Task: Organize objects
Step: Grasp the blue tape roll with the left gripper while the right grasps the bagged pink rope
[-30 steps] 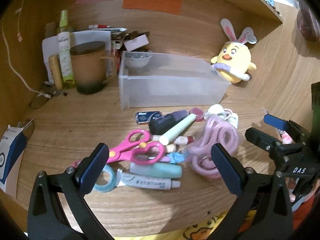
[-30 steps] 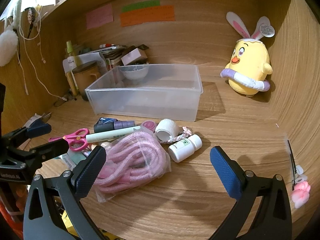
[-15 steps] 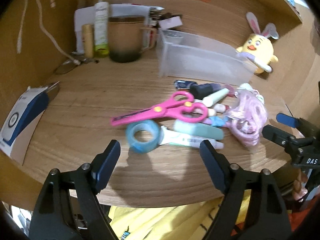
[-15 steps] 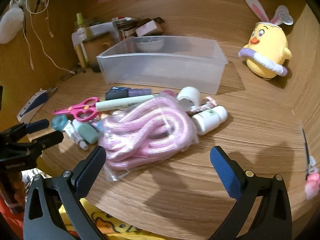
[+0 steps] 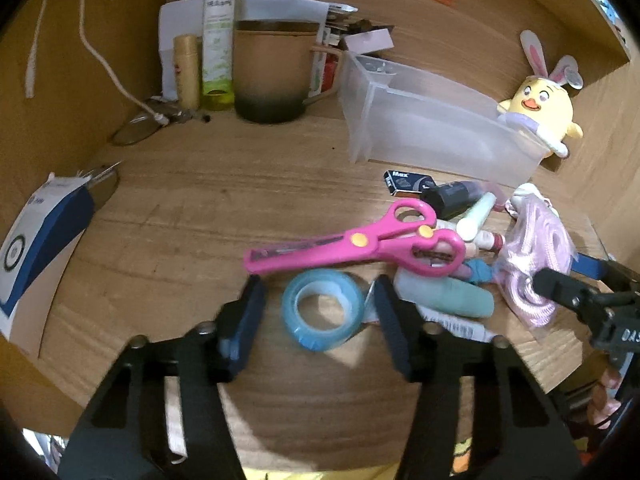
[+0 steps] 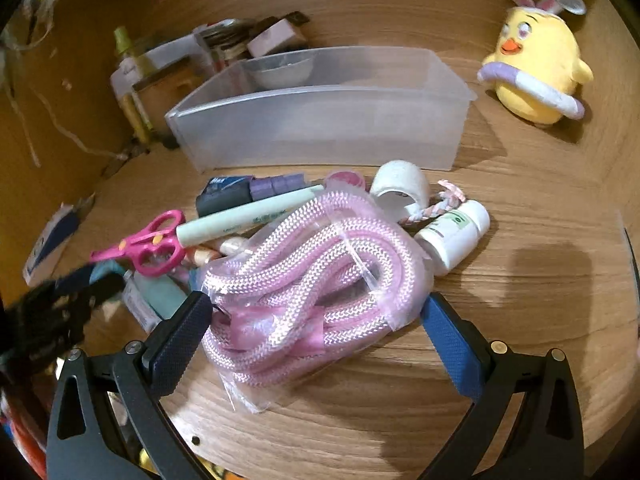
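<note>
My left gripper point(image 5: 320, 312) tilts downward at lower centre, jaws closing around the tape roll point(image 5: 322, 310) lying flat, hole upward, not yet pressing. Scissors point(image 5: 352, 246) lie blades left. My right gripper point(image 6: 316, 328) straddles the bagged rope point(image 6: 316, 284), pads unclenched.

In the left wrist view, the tape roll point(image 5: 323, 310) lies at lower centre on the desk point(image 5: 180, 208), just below the scissors point(image 5: 356, 244). The bin point(image 5: 432, 128) stands at upper right, with the mug point(image 5: 272, 72) to its left. In the right wrist view, the bagged rope point(image 6: 316, 280) lies at centre, below the bin, with the small bottle point(image 6: 456, 236) touching its right side.
</note>
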Available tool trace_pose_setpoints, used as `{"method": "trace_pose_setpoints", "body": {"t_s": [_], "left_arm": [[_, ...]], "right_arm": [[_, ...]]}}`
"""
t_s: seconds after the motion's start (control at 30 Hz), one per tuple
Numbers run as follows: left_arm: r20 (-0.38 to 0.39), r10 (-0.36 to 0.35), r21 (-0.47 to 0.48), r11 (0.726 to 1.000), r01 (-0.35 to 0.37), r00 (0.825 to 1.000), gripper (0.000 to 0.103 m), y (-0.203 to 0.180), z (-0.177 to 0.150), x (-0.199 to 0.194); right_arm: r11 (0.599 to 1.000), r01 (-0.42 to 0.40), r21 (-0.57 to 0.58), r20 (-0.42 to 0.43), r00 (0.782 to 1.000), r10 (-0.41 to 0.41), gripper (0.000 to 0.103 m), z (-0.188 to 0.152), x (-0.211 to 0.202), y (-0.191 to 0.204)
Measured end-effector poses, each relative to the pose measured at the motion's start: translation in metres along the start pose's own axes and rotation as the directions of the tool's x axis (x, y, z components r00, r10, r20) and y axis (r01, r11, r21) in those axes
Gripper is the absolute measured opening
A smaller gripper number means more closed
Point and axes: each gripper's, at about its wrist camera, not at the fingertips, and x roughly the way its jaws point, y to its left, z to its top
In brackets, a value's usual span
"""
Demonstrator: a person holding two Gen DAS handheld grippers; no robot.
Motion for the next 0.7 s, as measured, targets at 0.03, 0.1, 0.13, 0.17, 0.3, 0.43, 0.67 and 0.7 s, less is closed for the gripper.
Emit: {"method": "trace_pose_setpoints", "body": {"t_s": [0.03,0.1,0.13,0.17,0.3,0.43,0.67,0.7], "left_arm": [[0.001,-0.002,0.008,1.000,0.002,1.000,0.046,-0.001,0.001,0.001],[0.001,-0.006,0.019,1.000,0.006,1.000,0.043,-0.001,0.003,0.002],[0.001,-0.011,0.022,1.000,0.011,1.000,0.043,0.000,0.004,0.003],[0.003,-0.009,0.023,1.000,0.009,1.000,0.039,0.001,0.005,0.004],[-0.001,-0.008,0.027,1.000,0.008,1.000,0.039,0.004,0.005,0.004],[0.004,-0.018,0.040,0.999,0.017,1.000,0.039,0.004,-0.002,-0.006],[0.048,-0.037,0.044,0.998,0.035,0.998,0.039,0.001,0.000,-0.026],[0.055,-0.040,0.048,0.998,0.037,0.998,0.039,0.000,0.001,-0.028]], "right_arm": [[1.000,-0.007,-0.008,-0.008,1.000,0.007,0.103,0.000,-0.001,-0.002],[1.000,-0.025,-0.015,-0.023,0.999,0.025,0.103,-0.002,-0.002,-0.010],[0.999,-0.032,-0.017,-0.031,0.999,0.031,0.103,-0.003,-0.002,-0.014],[0.999,-0.036,-0.020,-0.039,0.999,0.035,0.103,-0.004,-0.003,-0.019],[0.999,0.012,-0.029,-0.042,0.999,-0.013,0.103,-0.004,-0.009,-0.037],[0.999,0.041,0.029,-0.028,0.999,-0.040,0.103,0.002,-0.017,-0.047],[0.983,0.036,0.178,-0.015,0.999,-0.033,0.103,0.016,-0.004,-0.043],[0.982,0.049,0.180,-0.025,0.999,-0.045,0.103,0.017,0.003,-0.041]]}}
